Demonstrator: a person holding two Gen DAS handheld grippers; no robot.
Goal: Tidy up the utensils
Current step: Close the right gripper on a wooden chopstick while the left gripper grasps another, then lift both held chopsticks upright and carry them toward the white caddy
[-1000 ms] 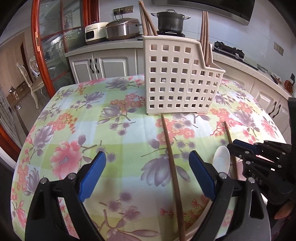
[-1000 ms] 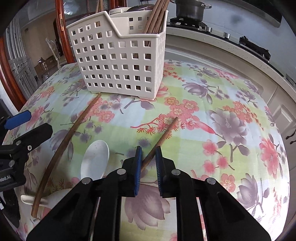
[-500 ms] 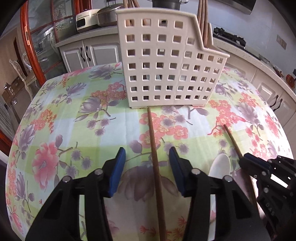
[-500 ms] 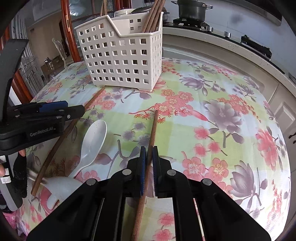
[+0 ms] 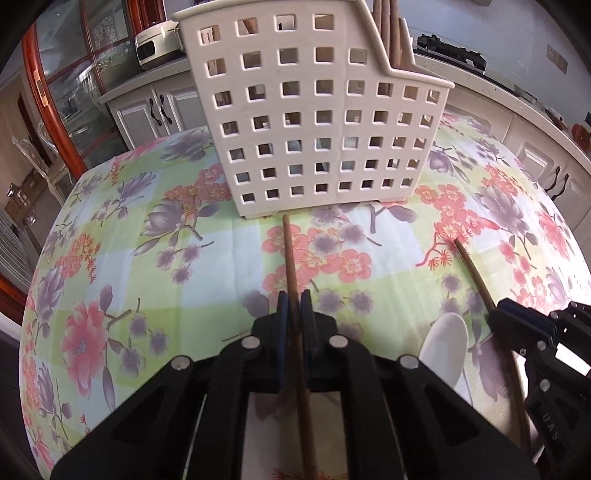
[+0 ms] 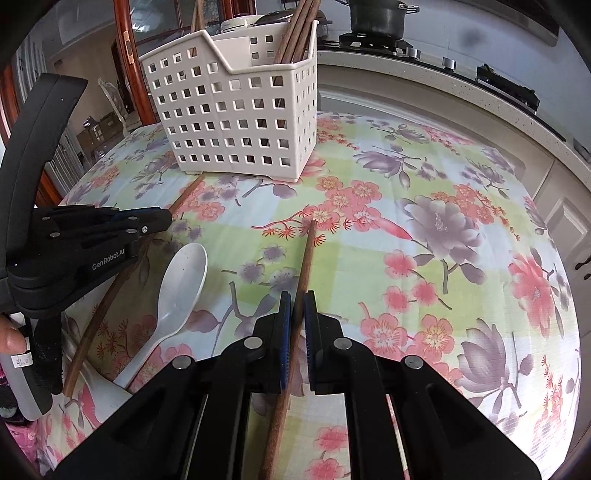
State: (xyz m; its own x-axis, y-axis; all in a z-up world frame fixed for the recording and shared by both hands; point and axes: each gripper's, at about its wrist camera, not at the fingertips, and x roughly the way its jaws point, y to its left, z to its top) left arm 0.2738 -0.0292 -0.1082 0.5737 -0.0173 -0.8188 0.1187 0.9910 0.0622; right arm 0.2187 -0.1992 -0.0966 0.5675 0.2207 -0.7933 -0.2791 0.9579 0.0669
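Here, nearest to each camera, both pairs of fingers are pressed together on a wooden chopstick. The left gripper [image 5: 294,306] holds the left chopstick [image 5: 290,254] between its blue pads, and the far tip of this stick lies at the foot of the white basket [image 5: 314,122], perhaps touching it; the view does not settle this. The right gripper [image 6: 295,306] pinches the right chopstick [image 6: 307,251] in the same way, and its far tip rests on the flowered table [image 6: 443,221], well apart from the basket.

Between the two sticks a white spoon [image 6: 181,284] lies on the cloth, not gripped by anything.

Farther off, the basket stands upright, with several chopsticks [image 6: 295,33] already standing in its lower compartment.

In my judgement the step in hand is the grasp of the last two chopsticks, and both grips look complete. The next move calls for lifting each stick, turning it toward upright, and lowering it into the compartment with the others without pushing the basket. The spoon remains for afterwards.
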